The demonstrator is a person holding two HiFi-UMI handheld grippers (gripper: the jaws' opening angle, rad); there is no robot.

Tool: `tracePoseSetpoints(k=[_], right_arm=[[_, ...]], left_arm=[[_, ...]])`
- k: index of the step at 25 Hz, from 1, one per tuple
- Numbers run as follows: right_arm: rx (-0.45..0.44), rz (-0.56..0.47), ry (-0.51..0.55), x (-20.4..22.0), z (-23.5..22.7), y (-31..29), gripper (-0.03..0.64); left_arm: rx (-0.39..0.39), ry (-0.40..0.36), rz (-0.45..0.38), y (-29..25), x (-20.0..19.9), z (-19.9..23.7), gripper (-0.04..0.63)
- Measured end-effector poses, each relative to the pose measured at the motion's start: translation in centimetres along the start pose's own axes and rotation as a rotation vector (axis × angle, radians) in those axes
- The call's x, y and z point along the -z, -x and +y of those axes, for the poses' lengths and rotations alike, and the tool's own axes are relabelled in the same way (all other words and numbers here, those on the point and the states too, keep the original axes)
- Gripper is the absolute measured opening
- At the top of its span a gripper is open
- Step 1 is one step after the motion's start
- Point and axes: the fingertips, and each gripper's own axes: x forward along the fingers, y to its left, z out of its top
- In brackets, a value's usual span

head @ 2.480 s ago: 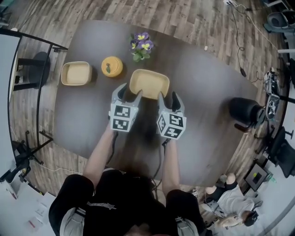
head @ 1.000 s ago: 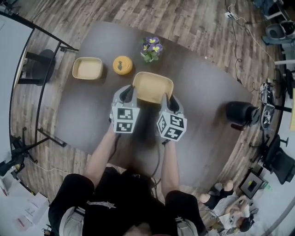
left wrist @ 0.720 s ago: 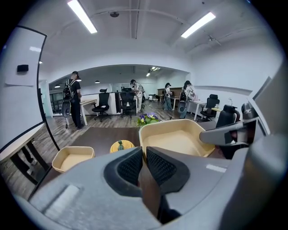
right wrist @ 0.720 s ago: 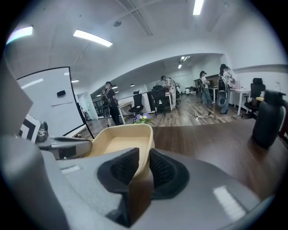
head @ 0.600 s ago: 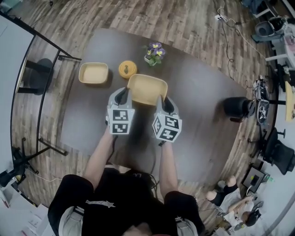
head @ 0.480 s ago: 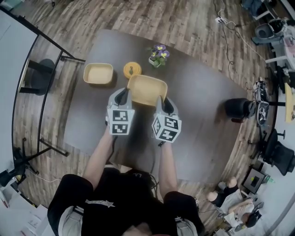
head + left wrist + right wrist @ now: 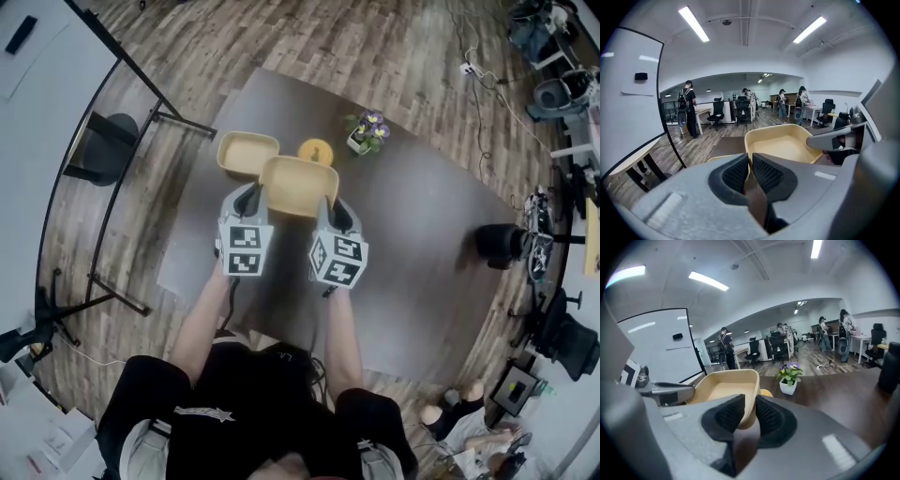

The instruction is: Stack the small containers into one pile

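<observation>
- The fingers of the left gripper are seen pressed almost together, with the thin near-left wall of the held container pinched between the ribbed pads.
- The fingers of the right gripper are set slightly wider and are clamped on the near-right wall of the same container, one pad inside and one outside.
- The held container is thus carried between the two grippers, with its open side up and its far end pointing away from the person.
- It is a shallow, rounded rectangular tub in pale tan, with a smooth bare inside and a thin upright rim.
- In the head view it is seen overlapping the near-right corner of a second container of like colour and shape, which rests on the dark tabletop.
- An orange round object lies just beyond the held container, and a small white pot of purple flowers stands further to the right.
- Both forearms are stretched forward side by side, with the marker cubes turned up and the grippers held roughly parallel.
</observation>
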Motion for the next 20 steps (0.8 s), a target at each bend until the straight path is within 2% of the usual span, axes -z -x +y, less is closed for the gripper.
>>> tracePoseSetpoints(k=[7, 12, 20], right_arm=[[-0.042, 0.017, 0.017, 0.1, 5.5, -3.3, 0.074], [-0.05, 0.028, 0.02, 0.1, 8.8, -6.1, 0.074], [-0.034, 0.054, 0.007, 0.0, 11.4, -10.2, 0.074]], left_arm=[[-0.034, 0.038, 0.013, 0.2, 1.2, 6.2, 0.035], [-0.053, 0.029, 0.014, -0.4, 1.5, 10.4, 0.035], [-0.041, 0.023, 0.054, -2.9, 2.4, 14.7, 0.037]])
